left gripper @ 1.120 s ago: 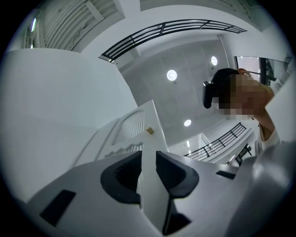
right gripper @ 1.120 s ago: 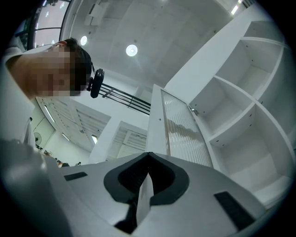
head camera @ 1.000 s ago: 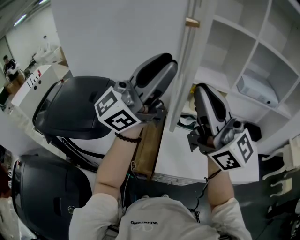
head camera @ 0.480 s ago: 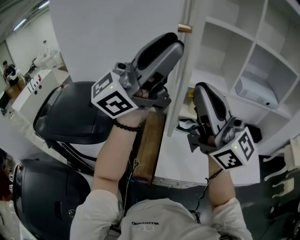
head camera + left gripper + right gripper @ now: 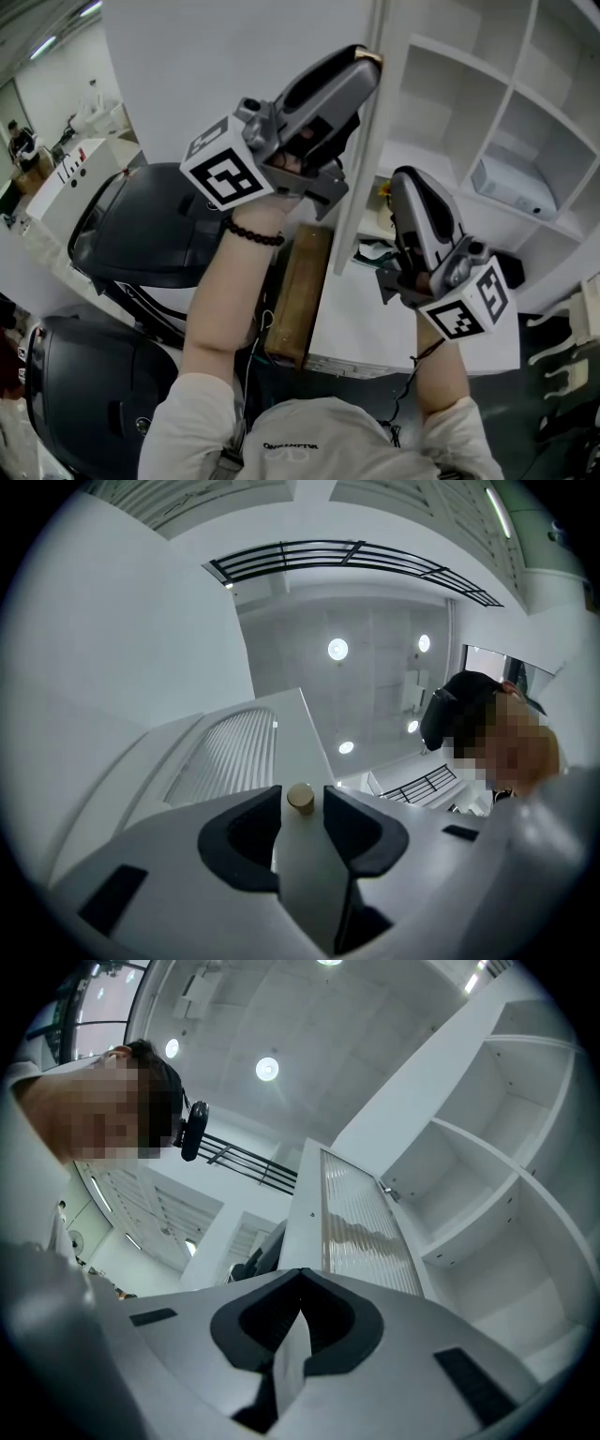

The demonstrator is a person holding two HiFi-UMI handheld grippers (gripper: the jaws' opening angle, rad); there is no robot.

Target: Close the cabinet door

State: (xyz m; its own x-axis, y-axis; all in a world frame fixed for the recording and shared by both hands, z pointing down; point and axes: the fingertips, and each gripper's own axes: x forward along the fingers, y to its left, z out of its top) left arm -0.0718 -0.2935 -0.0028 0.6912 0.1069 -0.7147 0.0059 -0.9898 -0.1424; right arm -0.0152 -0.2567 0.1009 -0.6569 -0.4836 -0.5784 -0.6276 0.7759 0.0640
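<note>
The left gripper [image 5: 366, 64] stands wide open, the small brass knob [image 5: 300, 799] between its jaw tips but not pressed; the right gripper [image 5: 403, 180] is clenched on nothing. A second ago the left one was lower and its jaws narrower. The white cabinet door [image 5: 225, 84] stands ajar, left of the shelves [image 5: 487, 94].

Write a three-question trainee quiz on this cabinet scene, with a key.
1. True or false: the right gripper has its jaws together and holds nothing.
2. What stands between the parted jaws of the left gripper? A) a red pen B) the small round brass knob C) a white cup
3. Fill in: the tall white cabinet door stands ____, with the shelves showing beside it.
Key: 1 true; 2 B; 3 open.
</note>
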